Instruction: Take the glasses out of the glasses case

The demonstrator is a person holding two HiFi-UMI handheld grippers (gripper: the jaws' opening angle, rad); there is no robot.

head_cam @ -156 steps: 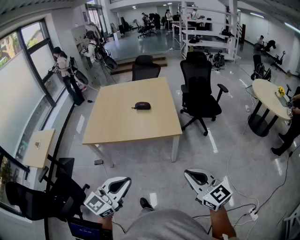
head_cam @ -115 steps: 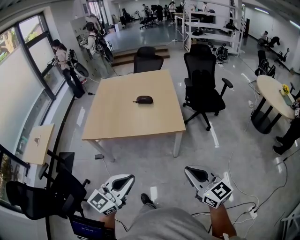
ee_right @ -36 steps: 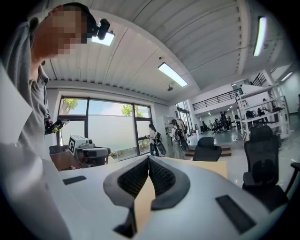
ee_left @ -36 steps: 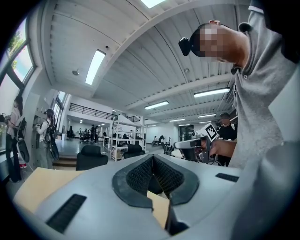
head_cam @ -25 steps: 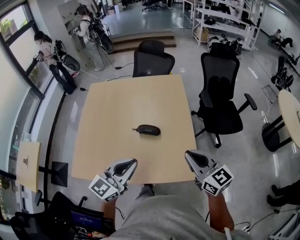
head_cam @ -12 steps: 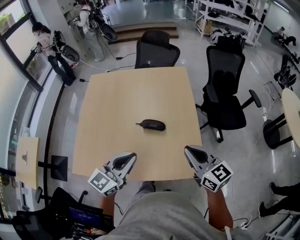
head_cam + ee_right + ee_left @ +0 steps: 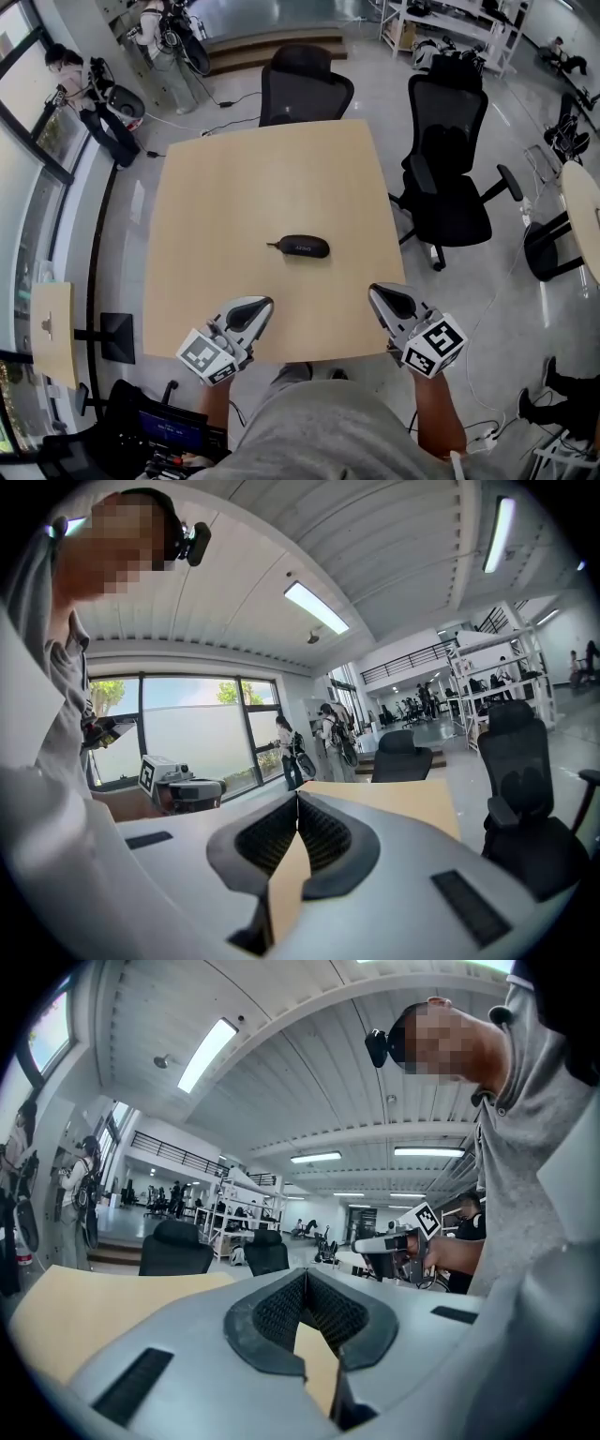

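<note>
So both tools are hovering over the near edge of the tabletop (image 7: 234, 187), neither touching anything. The left tool (image 7: 253, 307) has its jaws together at the tips with nothing between them; in the left gripper view (image 7: 304, 1277) you just see bare wood through the gap behind the pads. Same deal with the right tool (image 7: 382, 296): jaws closed on nothing, clear in the right gripper view (image 7: 297, 801).

The glasses case (image 7: 303, 247) is lying flat out ahead of both tools, roughly between their two lines and well apart from either one. It's dark, looks shut, with a little tab poking out of the end on the left tool's side. Neither gripper view shows it.

Two black office chairs (image 7: 300, 89) sit beyond the far edge and off to the right tool's side.
</note>
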